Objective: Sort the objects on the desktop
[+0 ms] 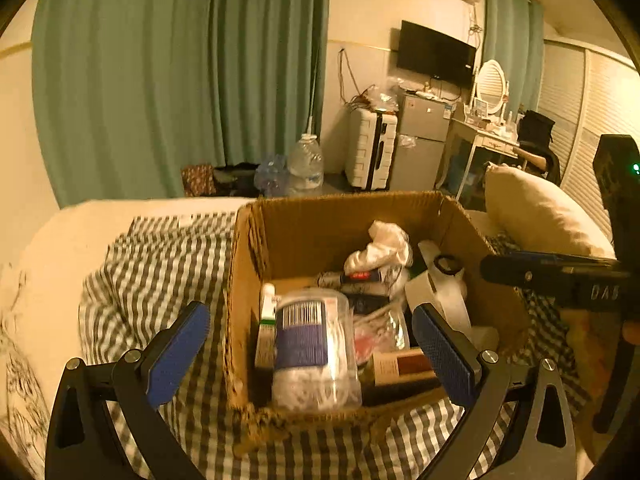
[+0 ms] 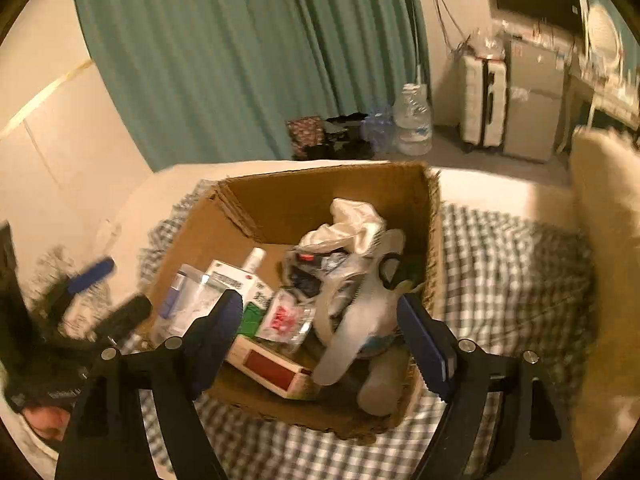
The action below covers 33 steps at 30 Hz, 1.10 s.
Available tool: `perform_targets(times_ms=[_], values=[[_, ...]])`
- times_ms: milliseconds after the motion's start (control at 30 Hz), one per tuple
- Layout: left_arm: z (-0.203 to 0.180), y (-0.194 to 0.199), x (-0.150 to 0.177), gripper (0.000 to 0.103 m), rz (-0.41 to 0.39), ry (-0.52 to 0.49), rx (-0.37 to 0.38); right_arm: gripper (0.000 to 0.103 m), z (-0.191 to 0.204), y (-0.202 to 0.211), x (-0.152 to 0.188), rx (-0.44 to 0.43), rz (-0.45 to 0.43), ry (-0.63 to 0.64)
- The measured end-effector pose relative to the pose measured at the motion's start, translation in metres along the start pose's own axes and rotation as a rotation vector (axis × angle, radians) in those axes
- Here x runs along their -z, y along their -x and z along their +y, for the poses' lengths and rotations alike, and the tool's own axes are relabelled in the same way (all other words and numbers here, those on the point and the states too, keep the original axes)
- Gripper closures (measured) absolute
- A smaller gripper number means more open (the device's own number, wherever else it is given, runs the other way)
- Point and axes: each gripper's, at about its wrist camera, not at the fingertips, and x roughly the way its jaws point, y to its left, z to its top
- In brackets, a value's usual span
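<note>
An open cardboard box [image 1: 280, 240] sits on a checked cloth and holds several items: a clear tub of cotton swabs [image 1: 316, 356], a white bottle [image 1: 440, 280], a crumpled white bag [image 1: 384, 248] and a wooden box with a red panel [image 2: 276, 368]. My left gripper [image 1: 312, 352] is open and empty, its blue pads [image 1: 176, 352] either side of the box's near wall. My right gripper [image 2: 320, 340] is open and empty above the box [image 2: 304, 200]. It also shows at the right of the left wrist view [image 1: 560, 276].
The checked cloth [image 1: 160, 272] covers a cream bed. A pillow [image 1: 536, 212] lies to the right. Behind are green curtains [image 1: 160, 80], a water jug [image 1: 306, 164], a white suitcase [image 1: 370, 148], a small fridge [image 1: 420, 140] and a dressing table.
</note>
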Motion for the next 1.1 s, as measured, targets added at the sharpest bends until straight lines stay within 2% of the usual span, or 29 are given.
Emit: perform_targets(times_ms=[67,167,267,333,433,500,600,700,833,1100], values=[[0.001,0.003,0.003,0.0,-0.005,0.025,-0.008,0.023,-0.005,-0.001,0.0,-0.043,0.002,-0.041],[0.005,0.007,0.004,0.0,-0.014,0.092,-0.007,0.021,-0.01,0.015,0.003,-0.045,-0.048,-0.087],[0.005,0.01,0.009,0.0,-0.032,0.166,0.006,0.013,-0.011,0.031,0.018,0.01,-0.075,-0.087],[-0.001,0.011,0.015,0.0,-0.049,0.189,-0.003,0.011,-0.011,0.038,0.028,0.077,-0.078,-0.071],[-0.017,0.013,0.023,0.0,-0.065,0.157,-0.051,0.008,-0.012,0.044,0.038,0.144,-0.055,-0.074],[-0.029,0.016,0.029,0.0,-0.083,0.085,-0.072,0.003,-0.013,0.046,0.046,0.158,-0.04,-0.097],[-0.04,0.018,0.035,0.0,-0.069,0.02,-0.048,0.0,-0.011,0.051,0.064,0.173,-0.047,-0.125],[-0.04,0.018,0.037,0.0,-0.059,0.021,-0.029,0.0,-0.006,0.047,0.079,0.204,-0.043,-0.118],[-0.037,0.015,0.042,0.0,-0.054,0.012,-0.048,0.0,-0.002,0.041,0.091,0.271,-0.055,-0.086],[-0.027,0.008,0.046,0.0,-0.046,0.041,-0.048,0.0,-0.001,0.031,0.097,0.303,-0.045,-0.062]])
